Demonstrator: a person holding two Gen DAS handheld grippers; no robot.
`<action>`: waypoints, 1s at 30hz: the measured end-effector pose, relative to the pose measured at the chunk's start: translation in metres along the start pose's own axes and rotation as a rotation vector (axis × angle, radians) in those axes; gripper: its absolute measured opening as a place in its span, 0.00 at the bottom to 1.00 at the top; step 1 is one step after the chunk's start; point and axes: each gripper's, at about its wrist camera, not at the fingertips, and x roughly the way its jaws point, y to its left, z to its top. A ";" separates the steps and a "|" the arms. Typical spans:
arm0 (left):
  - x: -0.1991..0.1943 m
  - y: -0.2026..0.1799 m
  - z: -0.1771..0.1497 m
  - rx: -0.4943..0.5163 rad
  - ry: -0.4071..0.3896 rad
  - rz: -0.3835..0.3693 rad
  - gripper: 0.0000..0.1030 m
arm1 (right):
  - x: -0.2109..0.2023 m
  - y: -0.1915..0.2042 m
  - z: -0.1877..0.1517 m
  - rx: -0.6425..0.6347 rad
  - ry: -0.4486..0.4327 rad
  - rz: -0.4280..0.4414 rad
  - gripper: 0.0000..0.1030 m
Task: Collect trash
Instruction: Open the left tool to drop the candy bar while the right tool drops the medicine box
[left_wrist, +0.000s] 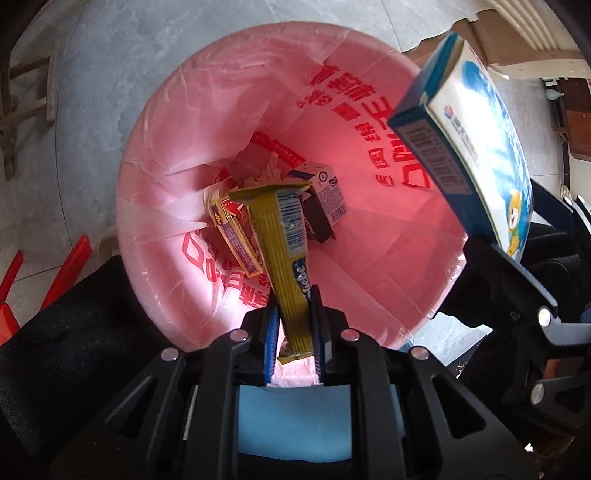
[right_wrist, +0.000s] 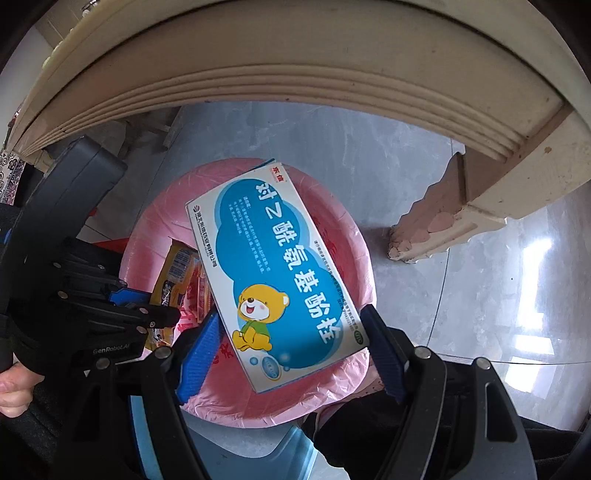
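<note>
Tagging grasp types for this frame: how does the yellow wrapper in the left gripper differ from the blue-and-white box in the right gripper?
1. The yellow wrapper is a thin, flexible sachet; the blue-and-white box is rigid, flat cardboard.
2. The wrapper is narrow, pinched near its end by the left gripper; the box is wide, spanning the right gripper.
3. The wrapper points down into the bin; the box lies tilted across it.

Both are held over the pink-lined bin.

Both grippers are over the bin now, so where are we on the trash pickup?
Done: several pieces already lie at the bottom of the pink-lined bin, including a small white carton and a red packet. In hand: the left gripper is shut on a yellow wrapper, and the right gripper is clamped on a blue medicine box, both above the bin. Left: release both. Any trash elsewhere isn't visible.
</note>
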 end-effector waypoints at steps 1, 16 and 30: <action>0.002 0.000 0.002 -0.002 0.004 0.005 0.16 | 0.003 -0.001 0.001 0.001 0.010 0.002 0.70; -0.002 0.002 0.006 -0.031 -0.009 0.061 0.30 | 0.040 -0.004 0.006 -0.005 0.089 0.034 0.71; -0.008 0.009 0.008 -0.070 -0.036 0.093 0.46 | 0.055 0.002 0.008 -0.016 0.135 0.017 0.72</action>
